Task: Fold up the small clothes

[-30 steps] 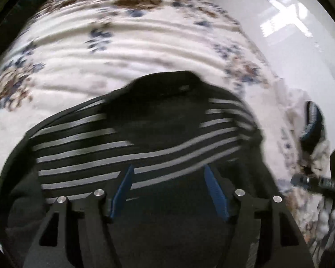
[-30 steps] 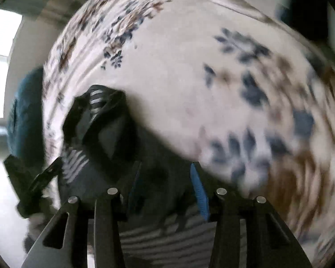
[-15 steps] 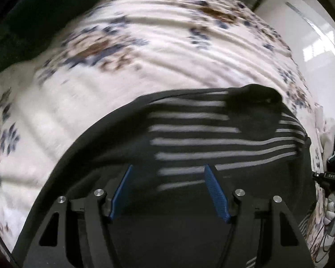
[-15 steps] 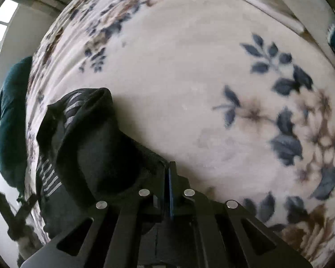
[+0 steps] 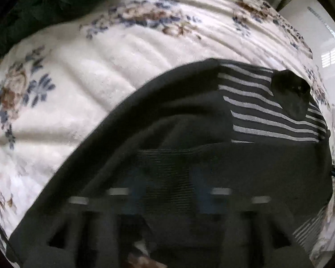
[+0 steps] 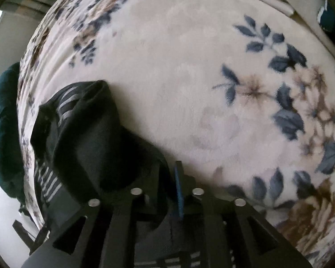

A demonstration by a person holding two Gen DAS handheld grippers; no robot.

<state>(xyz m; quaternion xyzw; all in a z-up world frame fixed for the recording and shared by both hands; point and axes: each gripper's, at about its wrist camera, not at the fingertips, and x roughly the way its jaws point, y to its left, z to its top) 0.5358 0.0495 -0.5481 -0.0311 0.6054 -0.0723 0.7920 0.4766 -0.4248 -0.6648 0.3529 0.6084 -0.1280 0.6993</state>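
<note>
Down on the bed, we saw a small black garment with grey stripes lying on a cream blanket printed with blue and brown flowers. In the left wrist view it filled the lower middle of the picture: a plain black part on the left, a striped panel toward the upper right, and a dark rumpled lump at the far right corner of the stripes. A ribbed black band lay straight ahead of the left claw, whose blue pads were smeared by blur. Its jaws were closing, with the ribbed cloth between them; we could not tell whether the pads already pressed on it.

In the right wrist view the same garment sat at the lower left, bunched up in a raised fold, its stripes showing along the left edge and again at the bottom of the picture. The right claw stood at the garment's near edge, where black cloth met the blanket. Its jaws stood only narrowly apart and were opening; black cloth lay between them, against the left finger, and the blue pad of the right finger showed edge-on. We could not make out whether the cloth was pinched.

A dark green cloth lay beyond the blanket's left edge.
</note>
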